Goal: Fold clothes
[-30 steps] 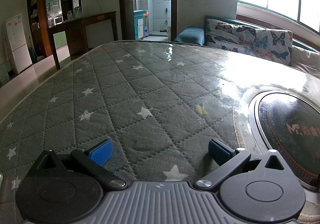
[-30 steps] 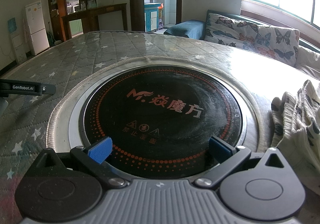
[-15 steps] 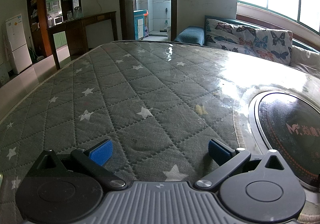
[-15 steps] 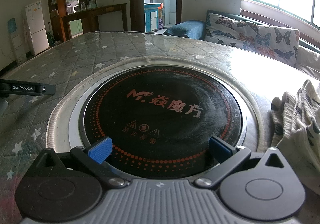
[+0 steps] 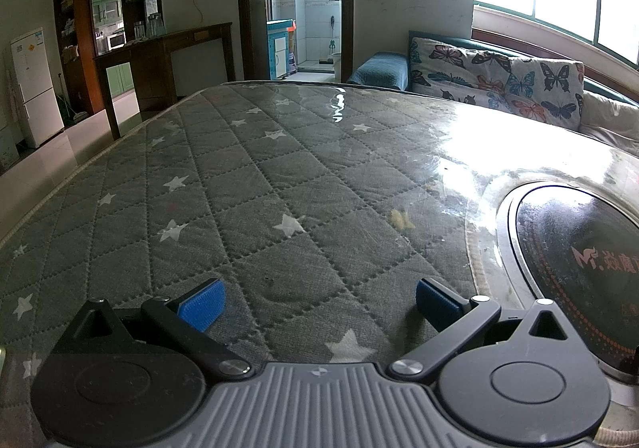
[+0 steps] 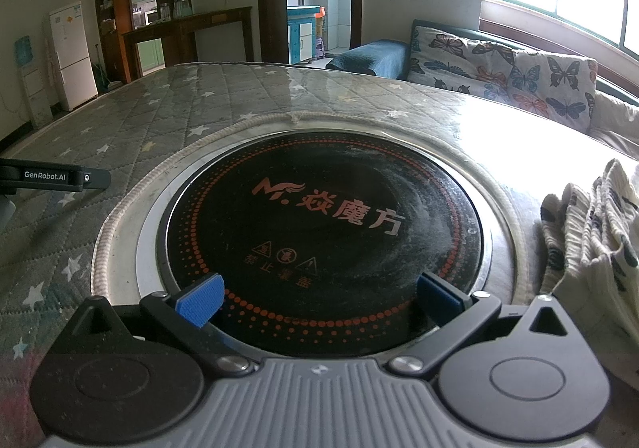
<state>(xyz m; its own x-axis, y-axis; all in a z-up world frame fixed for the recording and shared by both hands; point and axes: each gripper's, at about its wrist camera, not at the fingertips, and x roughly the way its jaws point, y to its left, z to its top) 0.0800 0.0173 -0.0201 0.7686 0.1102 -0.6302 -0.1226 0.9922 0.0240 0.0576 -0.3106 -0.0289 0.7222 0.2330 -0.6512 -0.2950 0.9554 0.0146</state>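
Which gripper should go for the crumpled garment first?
Right, probably. The garment lies just right of the open right gripper; the left gripper, also open, faces only bare quilted cover, with no clothing in its view.

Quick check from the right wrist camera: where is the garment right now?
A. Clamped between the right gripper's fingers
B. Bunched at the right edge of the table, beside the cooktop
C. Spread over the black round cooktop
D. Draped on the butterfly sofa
B: the cream patterned garment lies crumpled at the right edge of the view, beside the cooktop, while the right gripper is open and empty over the cooktop's near rim.
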